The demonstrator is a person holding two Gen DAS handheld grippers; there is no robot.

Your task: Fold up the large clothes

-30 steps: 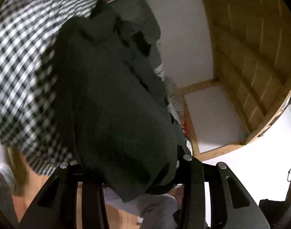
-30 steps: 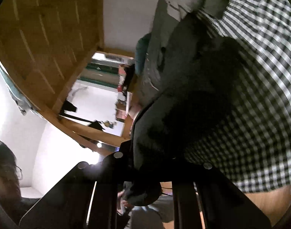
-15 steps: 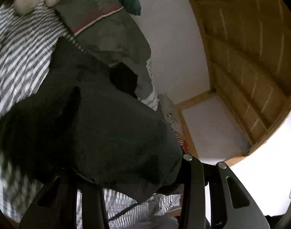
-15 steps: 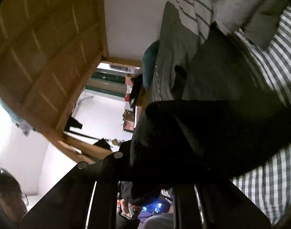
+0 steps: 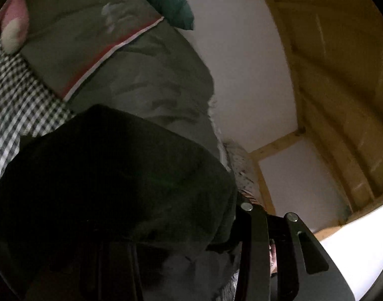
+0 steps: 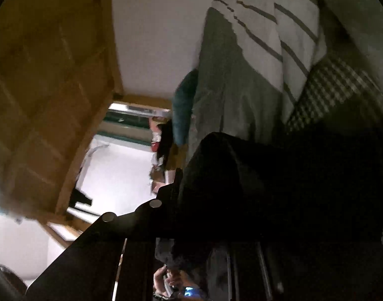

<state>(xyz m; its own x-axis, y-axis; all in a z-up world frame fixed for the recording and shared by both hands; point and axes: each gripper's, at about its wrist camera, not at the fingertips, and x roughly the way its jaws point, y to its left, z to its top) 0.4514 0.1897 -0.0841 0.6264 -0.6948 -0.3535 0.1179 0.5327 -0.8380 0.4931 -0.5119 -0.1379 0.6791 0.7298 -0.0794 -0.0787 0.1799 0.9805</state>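
Note:
A large dark garment (image 5: pixel 116 188) fills the lower left of the left wrist view and hangs bunched over my left gripper (image 5: pixel 183 240), which is shut on its edge. Only the right finger (image 5: pixel 251 225) shows; the other is under the cloth. In the right wrist view the same dark garment (image 6: pixel 291 188) covers the lower right, with my right gripper (image 6: pixel 204 225) shut on it. Its left finger (image 6: pixel 163 200) shows and the right one is buried in fabric. Below lies the bed's checked sheet (image 5: pixel 20 95).
A grey-green duvet (image 5: pixel 141 80) with a red and white stripe lies ahead, with a teal pillow (image 5: pixel 166 0) and a pink plush toy (image 5: pixel 13 30) beyond. A white striped blanket (image 6: pixel 279 30) sits on the duvet. Wooden slats (image 5: pixel 341 75) run overhead. A hand (image 6: pixel 171 283) shows below.
Both grippers have carried the dark garment across the checked sheet towards the duvet and pillows. The far part of the garment has doubled over, and much less sheet shows.

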